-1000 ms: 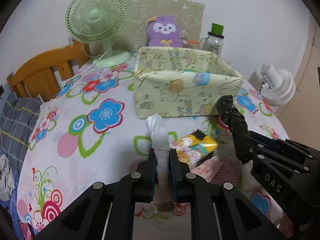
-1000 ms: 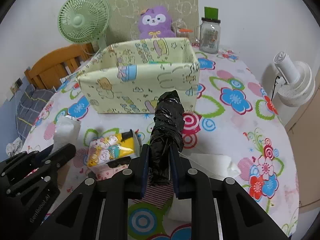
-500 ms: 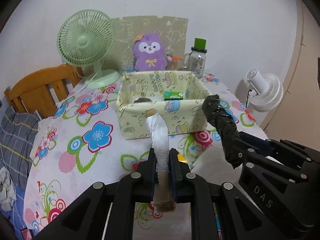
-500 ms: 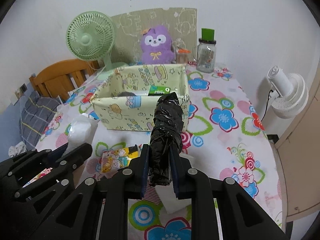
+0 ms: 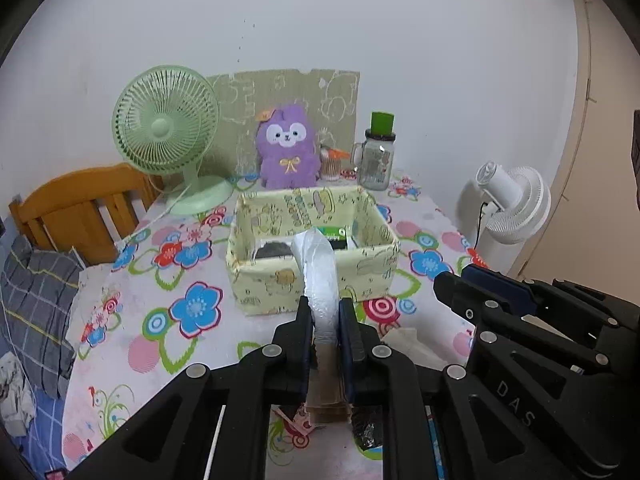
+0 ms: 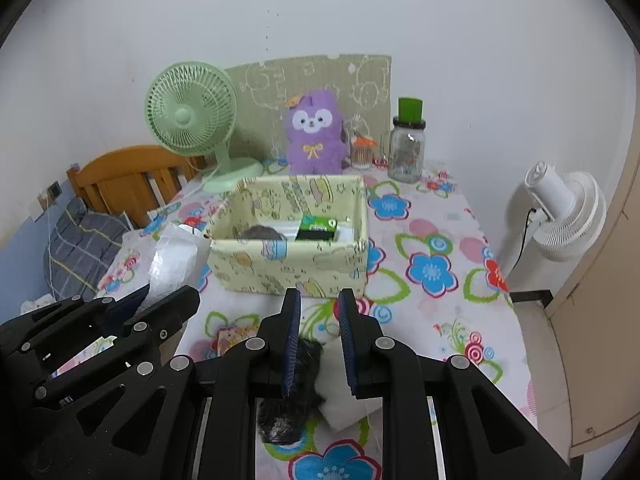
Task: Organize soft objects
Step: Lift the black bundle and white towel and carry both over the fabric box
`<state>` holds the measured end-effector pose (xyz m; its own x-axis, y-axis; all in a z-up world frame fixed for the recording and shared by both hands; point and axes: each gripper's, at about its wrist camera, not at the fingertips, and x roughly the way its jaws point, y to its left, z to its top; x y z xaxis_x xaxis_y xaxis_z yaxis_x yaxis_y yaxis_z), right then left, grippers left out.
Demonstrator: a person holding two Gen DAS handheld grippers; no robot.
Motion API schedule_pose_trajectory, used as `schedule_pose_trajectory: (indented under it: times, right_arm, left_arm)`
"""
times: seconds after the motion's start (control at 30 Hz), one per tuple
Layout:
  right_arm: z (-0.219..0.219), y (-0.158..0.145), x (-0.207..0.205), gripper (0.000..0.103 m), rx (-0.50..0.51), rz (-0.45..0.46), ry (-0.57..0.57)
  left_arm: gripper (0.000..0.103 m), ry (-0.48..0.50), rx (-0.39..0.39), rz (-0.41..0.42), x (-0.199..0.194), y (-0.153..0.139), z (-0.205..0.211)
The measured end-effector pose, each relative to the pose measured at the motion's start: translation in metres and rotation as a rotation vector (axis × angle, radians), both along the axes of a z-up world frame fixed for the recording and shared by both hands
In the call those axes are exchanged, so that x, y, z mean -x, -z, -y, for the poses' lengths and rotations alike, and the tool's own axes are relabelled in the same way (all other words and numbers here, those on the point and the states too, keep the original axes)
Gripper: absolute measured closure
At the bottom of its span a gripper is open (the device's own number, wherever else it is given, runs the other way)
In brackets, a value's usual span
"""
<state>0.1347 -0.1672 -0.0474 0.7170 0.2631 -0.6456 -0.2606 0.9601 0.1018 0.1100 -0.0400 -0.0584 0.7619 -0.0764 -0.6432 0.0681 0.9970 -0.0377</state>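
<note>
1. Soft objects: the white wrapped bundle [image 5: 318,272] was clamped in the left gripper [image 5: 324,308]. Its jaws were narrow on it, and the bundle's top stuck out ahead past the fingertips.
2. The right gripper [image 6: 318,296] had a narrow gap and nothing between its tips. The black wrapped bundle [image 6: 292,392] showed blurred below and behind the pads, close to the left-side pad and clear of the other. I judged it not gripped.
3. Below the right gripper, a white paper sheet [image 6: 344,400] lay just beside the black bundle, with a yellow printed pack [image 6: 232,338] off to the left.
4. Ahead of both grippers was the open fabric box [image 6: 288,264]. It already held a green pack [image 6: 318,224] and a dark item [image 6: 260,234].
5. Progress looked partway: two items were in and the white bundle was held short of the box. The black bundle and yellow pack were still outside it.
6. The purple plush [image 6: 314,136] stood beyond the box. I couldn't tell whether it was part of the job.
</note>
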Motion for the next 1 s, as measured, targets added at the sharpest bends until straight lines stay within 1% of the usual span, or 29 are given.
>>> schedule_pose_trajectory:
  times: [0.2, 0.33, 0.47, 0.63, 0.7, 0.73, 0.77, 0.83, 1.0]
  right_arm:
    - [0.000, -0.014, -0.003, 0.081, -0.010, 0.023, -0.001]
    - [-0.002, -0.016, -0.006, 0.081, -0.010, 0.023, -0.004]
    - [-0.007, -0.005, -0.008, 0.080, 0.001, -0.003, -0.019]
    - [-0.014, 0.014, -0.010, 0.079, 0.019, -0.029, -0.018]
    - [-0.017, 0.026, -0.012, 0.068, 0.028, -0.056, -0.020]
    - [-0.018, 0.032, -0.012, 0.053, 0.028, -0.070, -0.018]
    - [-0.019, 0.036, -0.011, 0.047, 0.026, -0.073, -0.013]
    - [-0.020, 0.044, -0.010, 0.042, 0.024, -0.074, -0.011]
    - [-0.027, 0.067, -0.013, 0.042, 0.023, -0.127, -0.005]
  left_arm:
    - [0.093, 0.002, -0.005, 0.028, -0.001, -0.015, -0.001]
    - [0.093, 0.001, -0.004, 0.036, -0.003, -0.018, -0.003]
    - [0.093, 0.001, 0.005, 0.019, -0.005, -0.010, -0.006]
    - [0.093, -0.006, -0.003, -0.023, -0.006, 0.013, -0.012]
    - [0.093, -0.011, 0.000, -0.042, -0.006, 0.025, -0.017]
    - [0.093, -0.013, 0.002, -0.055, -0.006, 0.030, -0.019]
    - [0.093, -0.015, 0.005, -0.063, -0.005, 0.034, -0.021]
    - [0.093, -0.020, 0.007, -0.078, -0.004, 0.044, -0.026]
    - [0.093, -0.014, 0.004, -0.119, -0.005, 0.068, -0.032]
